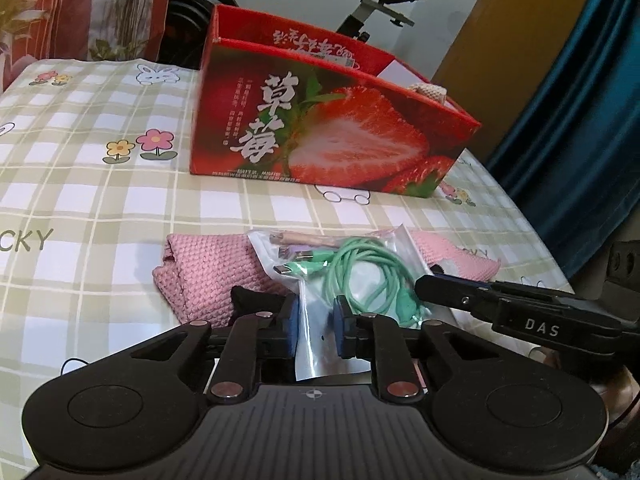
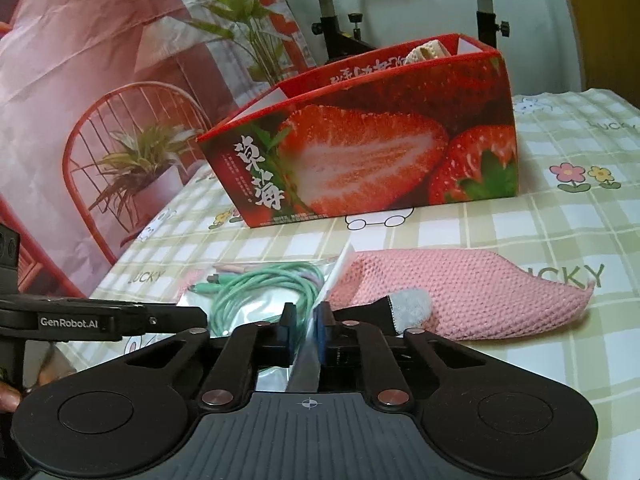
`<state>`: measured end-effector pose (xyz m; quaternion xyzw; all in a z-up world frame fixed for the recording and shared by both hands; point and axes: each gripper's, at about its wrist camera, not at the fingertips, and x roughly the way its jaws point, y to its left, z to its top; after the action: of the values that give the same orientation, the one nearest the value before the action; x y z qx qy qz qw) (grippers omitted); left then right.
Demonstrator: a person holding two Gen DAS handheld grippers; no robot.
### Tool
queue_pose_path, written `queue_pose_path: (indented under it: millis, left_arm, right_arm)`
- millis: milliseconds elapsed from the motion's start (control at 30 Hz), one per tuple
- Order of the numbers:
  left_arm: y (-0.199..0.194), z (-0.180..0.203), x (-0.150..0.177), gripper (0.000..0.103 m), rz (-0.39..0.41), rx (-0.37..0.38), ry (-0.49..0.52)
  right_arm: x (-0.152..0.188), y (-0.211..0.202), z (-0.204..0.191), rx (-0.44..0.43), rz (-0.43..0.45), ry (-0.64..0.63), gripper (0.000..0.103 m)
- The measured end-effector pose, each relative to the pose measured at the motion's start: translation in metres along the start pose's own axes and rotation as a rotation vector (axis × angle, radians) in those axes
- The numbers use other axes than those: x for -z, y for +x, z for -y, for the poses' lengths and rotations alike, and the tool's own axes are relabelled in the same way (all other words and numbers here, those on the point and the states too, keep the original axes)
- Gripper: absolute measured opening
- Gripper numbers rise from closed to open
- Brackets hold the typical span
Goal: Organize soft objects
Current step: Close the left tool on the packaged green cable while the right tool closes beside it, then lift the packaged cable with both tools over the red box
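Clear plastic is what both tools have hold of: a bag (image 1: 340,276) of coiled green cables (image 1: 368,276) lies on the checked bench (image 1: 100,184), partly over a pink knitted cloth (image 1: 208,276). The left tool (image 1: 316,320) has its blue pads narrowed around the bag's near edge, though a small gap shows on either side of the film, so it reads as closing or lightly pinching rather than firmly clamped. The right tool (image 2: 306,320) has its pads drawn tight on a fold of the same bag, the film standing up between them. In the left view the right tool's finger reaches in from the right, just beside the cables. A small black and grey item (image 2: 408,308) lies against the cloth near the right tool; what it is cannot be told. Behind, well apart from the bag, stands the open strawberry box (image 1: 320,128) with a beige woven piece (image 1: 430,92) already showing above its rim. The step in hand looks like the pickup of the bag, with both tools sharing it. The next move would call for a firm pinch on the left side before any lift, since slick film slips easily, then a level raise so the cables do not slide to one end, and a carry over the box's near wall. The cloth under the bag may drag along if the film catches it.
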<state>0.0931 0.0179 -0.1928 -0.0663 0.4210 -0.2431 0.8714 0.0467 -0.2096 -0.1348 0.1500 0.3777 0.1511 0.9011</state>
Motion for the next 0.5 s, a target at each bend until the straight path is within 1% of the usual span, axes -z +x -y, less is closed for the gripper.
queue_pose_path:
  millis: [100, 267, 500]
  left_arm:
    - [-0.009, 0.005, 0.000, 0.017, 0.029, -0.007, 0.014]
    - [-0.023, 0.012, -0.005, 0.017, 0.073, -0.006, 0.036]
    - [-0.038, 0.022, -0.016, 0.017, 0.111, 0.010, 0.058]
  right_arm:
    - [-0.002, -0.005, -0.002, 0.006, 0.015, -0.007, 0.005]
    - [-0.010, -0.018, -0.009, 0.004, 0.066, -0.043, 0.005]
    - [-0.027, -0.036, -0.016, -0.005, 0.141, -0.069, 0.004]
